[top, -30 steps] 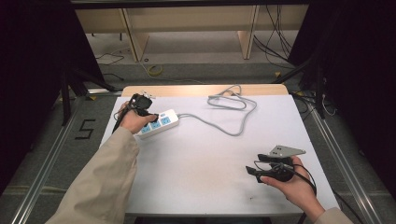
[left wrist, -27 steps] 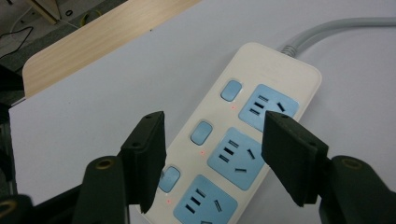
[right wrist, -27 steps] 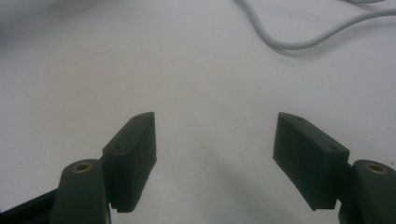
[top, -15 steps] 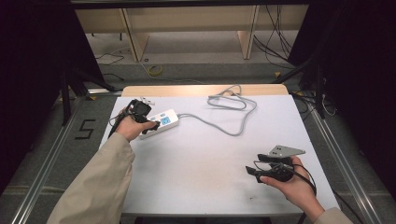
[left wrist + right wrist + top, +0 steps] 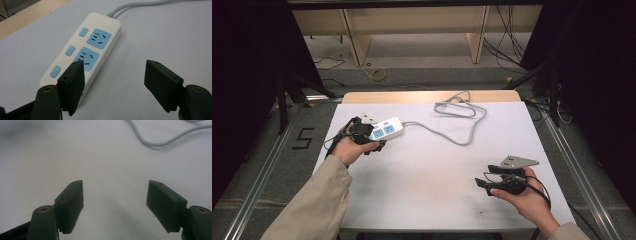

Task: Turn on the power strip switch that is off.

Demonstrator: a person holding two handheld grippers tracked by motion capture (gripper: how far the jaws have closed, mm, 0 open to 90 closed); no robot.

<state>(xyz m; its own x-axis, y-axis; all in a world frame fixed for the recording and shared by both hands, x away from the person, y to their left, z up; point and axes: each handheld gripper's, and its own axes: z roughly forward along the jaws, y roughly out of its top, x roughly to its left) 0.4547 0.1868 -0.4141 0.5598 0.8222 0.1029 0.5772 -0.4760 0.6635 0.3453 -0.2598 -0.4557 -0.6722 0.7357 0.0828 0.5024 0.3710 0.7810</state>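
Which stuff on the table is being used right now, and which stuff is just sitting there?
Being used:
- left gripper, jaws open, right at the power strip
- white power strip with blue sockets
- its grey cord, looping across the table

Just sitting there:
- right gripper, open over bare table
- wooden shelf behind the table
- loose cables on the floor

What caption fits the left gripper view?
Open left tongs hover over a white power strip on the table.

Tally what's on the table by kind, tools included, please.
Power strip: 1
Grey cord: 1
Left tool, right tool: 2
Total: 4
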